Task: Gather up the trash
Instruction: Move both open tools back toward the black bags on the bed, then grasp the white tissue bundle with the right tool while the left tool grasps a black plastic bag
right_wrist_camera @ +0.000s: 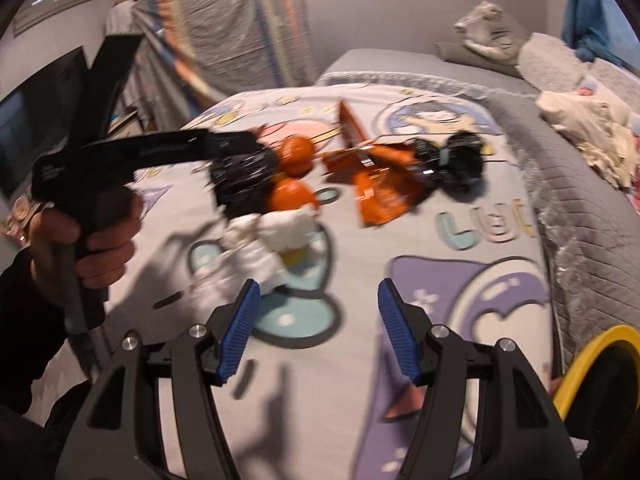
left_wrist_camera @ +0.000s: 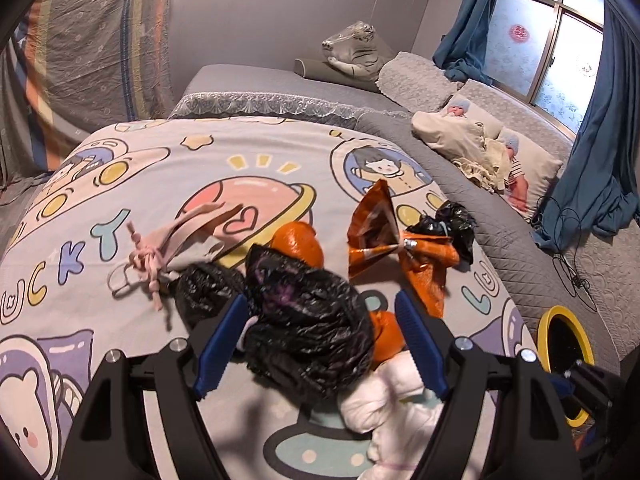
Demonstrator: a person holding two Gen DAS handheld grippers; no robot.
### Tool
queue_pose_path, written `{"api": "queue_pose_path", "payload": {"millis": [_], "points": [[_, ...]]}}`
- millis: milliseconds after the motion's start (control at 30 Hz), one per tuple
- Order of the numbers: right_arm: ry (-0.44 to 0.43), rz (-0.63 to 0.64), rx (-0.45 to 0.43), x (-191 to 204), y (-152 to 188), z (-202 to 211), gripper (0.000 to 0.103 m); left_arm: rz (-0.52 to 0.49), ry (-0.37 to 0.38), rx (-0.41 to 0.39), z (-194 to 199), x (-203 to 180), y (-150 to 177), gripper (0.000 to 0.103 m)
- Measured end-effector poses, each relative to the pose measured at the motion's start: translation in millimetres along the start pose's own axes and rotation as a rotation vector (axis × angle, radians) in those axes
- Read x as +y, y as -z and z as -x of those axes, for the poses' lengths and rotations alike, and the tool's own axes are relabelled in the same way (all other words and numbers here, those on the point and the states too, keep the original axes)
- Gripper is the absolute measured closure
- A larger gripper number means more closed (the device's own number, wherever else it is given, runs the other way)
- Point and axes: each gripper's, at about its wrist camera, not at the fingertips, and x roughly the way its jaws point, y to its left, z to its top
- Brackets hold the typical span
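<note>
The left gripper hangs over the cartoon-print bedspread with its blue pads spread wide around a crumpled black plastic bag; the bag sits between the jaws, near the left pad, but whether either pad presses on it I cannot tell. Just behind the bag lie two pieces of orange peel, and under the right jaw a wad of white tissue. Farther ahead and to the right are an orange foil snack wrapper and another small black bag; ahead to the left lies a pinkish knotted cloth pouch.

The right gripper is spread and empty above bare bedspread, the litter well ahead of it. A yellow-rimmed bin stands at its right, beside the bed.

By my reading, collection is near its start: every scrap in view is on the bed, none seen in the bin.

Readable writing: "LUCKY" printed on the bedspread to the left gripper's left. The wrapper's print is illegible.
</note>
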Motion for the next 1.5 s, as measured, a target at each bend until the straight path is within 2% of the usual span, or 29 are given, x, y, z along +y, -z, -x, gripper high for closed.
{"api": "queue_pose_path", "payload": {"millis": [300,400,700,867,967,1033,1233,1333,1500], "points": [[-0.057,0.061,0.057,37,4,-23,0.045,0.023,-0.022,0.021,-7,5,7,0.030],[-0.064,0.081,0.061,47,3,-26,0.040,0.016,-0.023,0.026,-10,3,8,0.030],[-0.065,0.115,0.096,62,2,-47,0.041,0.038,-0.038,0.046,-21,9,9,0.032],[-0.069,0.108,0.118,61,3,-60,0.044,0.049,-0.043,0.065,-29,14,10,0.045],[-0.073,0.111,0.121,61,2,-63,0.046,0.039,-0.058,0.068,-32,15,11,0.057],[-0.075,0.111,0.122,60,2,-64,0.048,0.046,-0.057,0.072,-33,17,12,0.071],[-0.073,0.125,0.132,62,4,-67,0.053,0.060,-0.070,0.087,-34,27,14,0.093],[-0.075,0.123,0.132,62,4,-66,0.056,0.066,-0.076,0.081,-29,30,15,0.098],[-0.080,0.116,0.129,62,3,-66,0.059,0.070,-0.082,0.064,-17,37,17,0.100]]}}
